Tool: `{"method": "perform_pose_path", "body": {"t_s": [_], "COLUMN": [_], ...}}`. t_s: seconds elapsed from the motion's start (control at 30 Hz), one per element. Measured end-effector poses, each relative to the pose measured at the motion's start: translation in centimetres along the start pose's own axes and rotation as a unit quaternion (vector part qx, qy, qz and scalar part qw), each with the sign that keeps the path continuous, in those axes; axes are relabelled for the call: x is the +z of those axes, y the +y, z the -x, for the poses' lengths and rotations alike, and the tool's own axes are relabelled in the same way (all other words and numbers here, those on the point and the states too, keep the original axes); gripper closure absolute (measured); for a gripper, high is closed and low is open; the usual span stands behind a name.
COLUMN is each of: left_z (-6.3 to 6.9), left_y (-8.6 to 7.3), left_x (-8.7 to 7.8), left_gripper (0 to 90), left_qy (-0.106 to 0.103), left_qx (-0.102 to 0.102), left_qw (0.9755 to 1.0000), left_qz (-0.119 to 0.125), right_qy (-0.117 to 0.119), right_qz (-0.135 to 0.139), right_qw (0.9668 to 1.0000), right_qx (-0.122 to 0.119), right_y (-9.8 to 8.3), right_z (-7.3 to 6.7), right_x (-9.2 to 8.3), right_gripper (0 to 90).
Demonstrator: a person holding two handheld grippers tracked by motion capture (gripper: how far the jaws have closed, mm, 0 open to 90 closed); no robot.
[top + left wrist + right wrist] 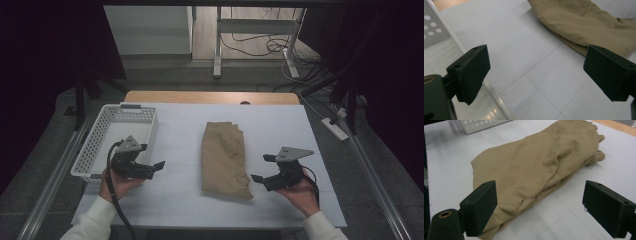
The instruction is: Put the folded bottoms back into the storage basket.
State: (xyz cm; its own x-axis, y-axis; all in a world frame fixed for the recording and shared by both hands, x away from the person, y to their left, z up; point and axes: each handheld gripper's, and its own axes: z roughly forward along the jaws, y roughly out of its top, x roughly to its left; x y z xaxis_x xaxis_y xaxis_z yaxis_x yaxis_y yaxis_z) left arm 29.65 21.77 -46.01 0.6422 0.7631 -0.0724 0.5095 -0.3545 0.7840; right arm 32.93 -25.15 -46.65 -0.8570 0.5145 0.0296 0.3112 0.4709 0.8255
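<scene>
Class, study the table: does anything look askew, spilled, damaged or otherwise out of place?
Nothing stands out. The folded tan cloth garment lies flat mid-table, slightly rumpled. The white perforated plastic basket sits upright at the left. Both grippers, left and right, are open.

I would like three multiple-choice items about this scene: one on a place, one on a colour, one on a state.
1. Where does the white basket stand?
A. at the table's left edge
B. at its right edge
C. on the garment

2. What colour is the folded garment?
A. blue
B. tan
C. red

3. How do the left gripper and the right gripper stand?
A. both shut
B. one shut on cloth
C. both open

Key: 1 A, it stands left of the garment. 2 B, the cloth is tan. 3 C, the jaws stand apart, holding nothing.
</scene>
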Motion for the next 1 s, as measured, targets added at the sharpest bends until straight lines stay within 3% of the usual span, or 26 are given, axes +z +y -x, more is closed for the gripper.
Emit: {"method": "perform_pose_path", "body": {"t_s": [0.53,1.0], "left_z": [0.0,0.3], "left_y": [0.3,0.6], "left_x": [0.1,0.0], "left_gripper": [8.0,8.1], "left_qy": [0.002,0.004], "left_qx": [0.0,0.0], "left_qw": [1.0,1.0], "left_qz": [-0.003,-0.004], "right_qy": [0.038,0.08], "right_qz": [-0.013,-0.035], "right_qw": [0.9984,0.9941], "right_qx": [-0.04,-0.064], "right_y": [3.5,4.8], "right_z": [-1.5,-3.6], "right_x": [2.5,4.5], "right_gripper": [12.4,12.6]}}
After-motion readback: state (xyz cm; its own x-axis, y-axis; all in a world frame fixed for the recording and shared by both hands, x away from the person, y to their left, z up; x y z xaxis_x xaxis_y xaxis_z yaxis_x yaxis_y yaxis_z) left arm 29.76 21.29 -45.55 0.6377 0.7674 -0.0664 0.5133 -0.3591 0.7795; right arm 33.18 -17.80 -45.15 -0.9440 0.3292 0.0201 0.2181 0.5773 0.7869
